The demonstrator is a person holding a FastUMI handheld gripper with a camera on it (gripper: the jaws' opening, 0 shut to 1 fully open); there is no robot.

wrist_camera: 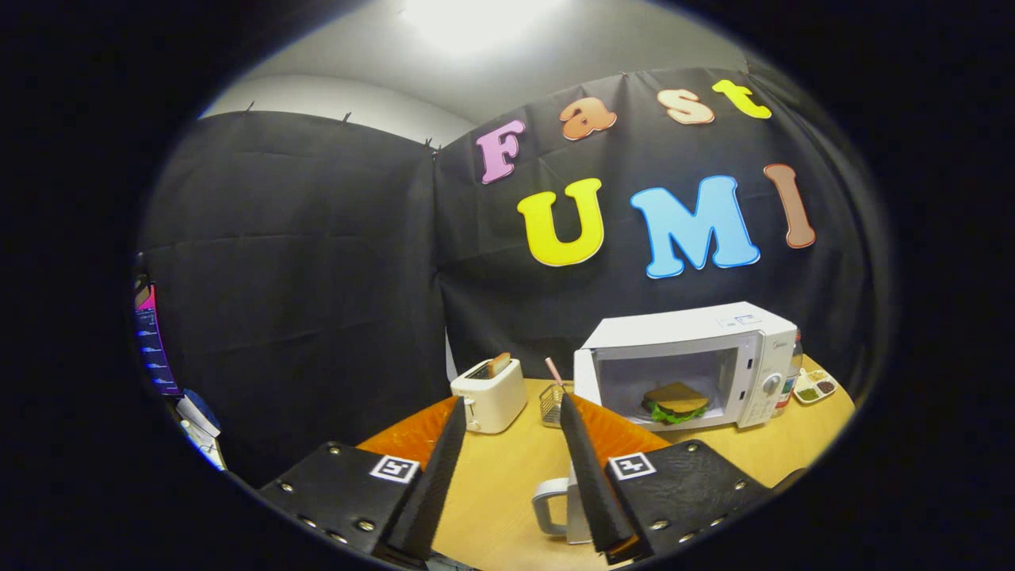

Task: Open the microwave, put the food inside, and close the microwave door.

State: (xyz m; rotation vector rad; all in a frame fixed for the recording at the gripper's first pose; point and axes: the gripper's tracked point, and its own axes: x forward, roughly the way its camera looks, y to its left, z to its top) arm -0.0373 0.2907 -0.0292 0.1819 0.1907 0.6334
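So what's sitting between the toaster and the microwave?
In the gripper view, a small wire basket with a pink stick stands between the toaster and the microwave.

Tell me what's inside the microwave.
A sandwich with green lettuce lies on the floor of the white microwave. The cavity's corners are too dim to check. The open gripper hangs well short, holding nothing.

Gripper (511,416) held raised, fingers (438,468) spread well apart, nothing between them, black pads angled inward toward their tips, tilted slightly it seems, marker tags on both finger mounts
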